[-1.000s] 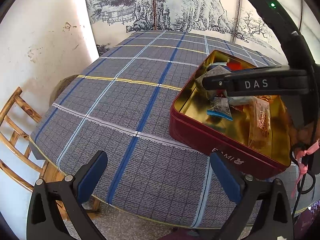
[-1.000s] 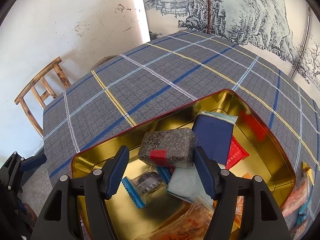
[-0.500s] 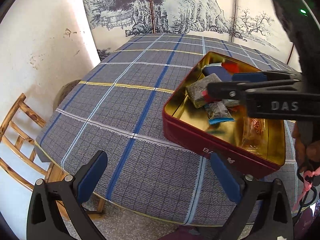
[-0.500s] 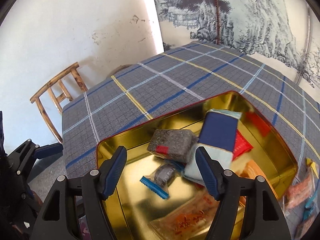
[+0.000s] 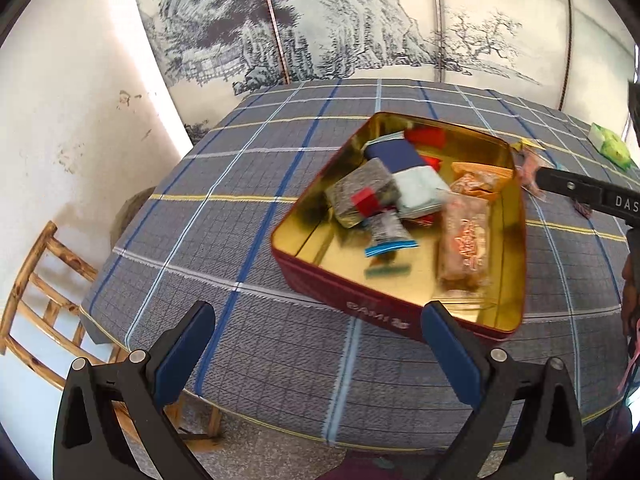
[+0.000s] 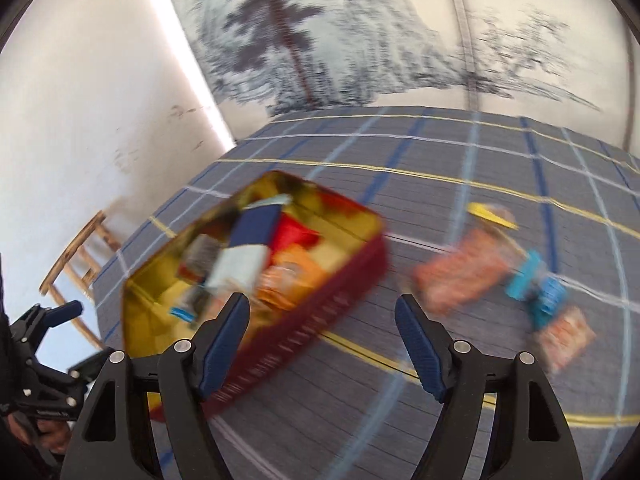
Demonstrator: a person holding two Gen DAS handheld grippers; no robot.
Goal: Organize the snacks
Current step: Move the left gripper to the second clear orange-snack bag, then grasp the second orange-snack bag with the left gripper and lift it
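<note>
A red tin with a gold inside stands on the checked tablecloth and holds several snack packets, among them a grey block with a red label and a navy packet. My left gripper is open and empty, near the table's front edge, short of the tin. My right gripper is open and empty, above the cloth just right of the tin. Loose snacks lie on the cloth to its right: an orange packet, blue-wrapped pieces and a small orange packet. The right wrist view is blurred.
A wooden chair stands off the table's left edge by the white wall. A green packet lies at the far right of the table. A painted screen stands behind the table. The right gripper's arm shows at the right edge.
My right gripper has let go of the grey block, which now lies in the tin, and has swung out to the right towards the loose snacks. My left gripper has pulled back a little.
</note>
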